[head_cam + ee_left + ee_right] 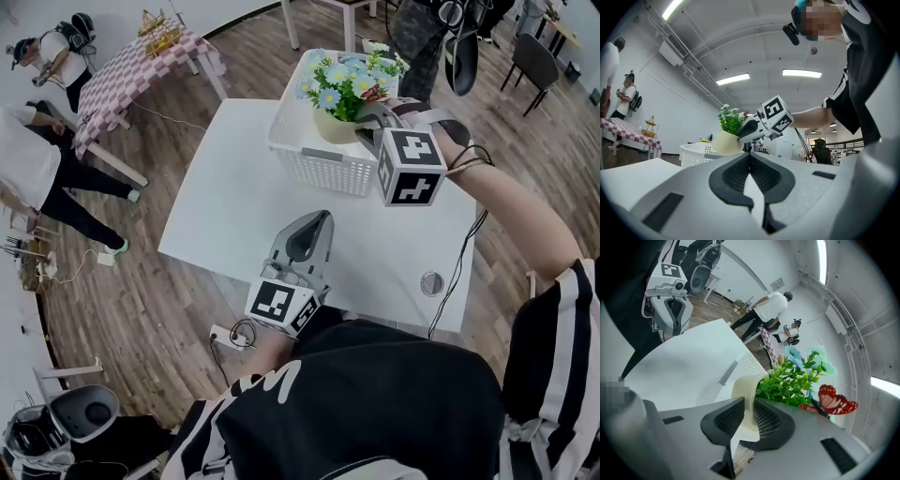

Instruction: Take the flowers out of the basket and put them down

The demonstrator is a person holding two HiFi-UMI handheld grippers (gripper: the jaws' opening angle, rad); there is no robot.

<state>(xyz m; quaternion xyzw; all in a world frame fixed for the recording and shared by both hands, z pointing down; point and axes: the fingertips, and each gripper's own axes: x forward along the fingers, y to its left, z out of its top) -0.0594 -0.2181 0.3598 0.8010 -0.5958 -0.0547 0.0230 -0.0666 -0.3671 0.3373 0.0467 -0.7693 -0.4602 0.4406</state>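
pinching the rim of a cream pot (743,390) with the right gripper (749,414): one jaw inside the wall, one outside, closed tight on it. reaching in from the right, over a white basket (323,164). in the pot, green leaves and pale blue flowers (333,94), plus a red butterfly (833,401) on a stick. pot tilted, over the inside of the basket, towards its right half. from the left gripper view, sitting high, with its base about level with the basket's rim; touching the basket or not, impossible to tell. basket standing at the far end of a white table (244,202). nearer the body, the left gripper (314,225), low over the front part of the table and well apart from the basket. jaws of that one pressed together, nothing between them, pointing towards the pot. off to the left, a checked table (141,70) on the wood floor, with two people (28,159) near it.
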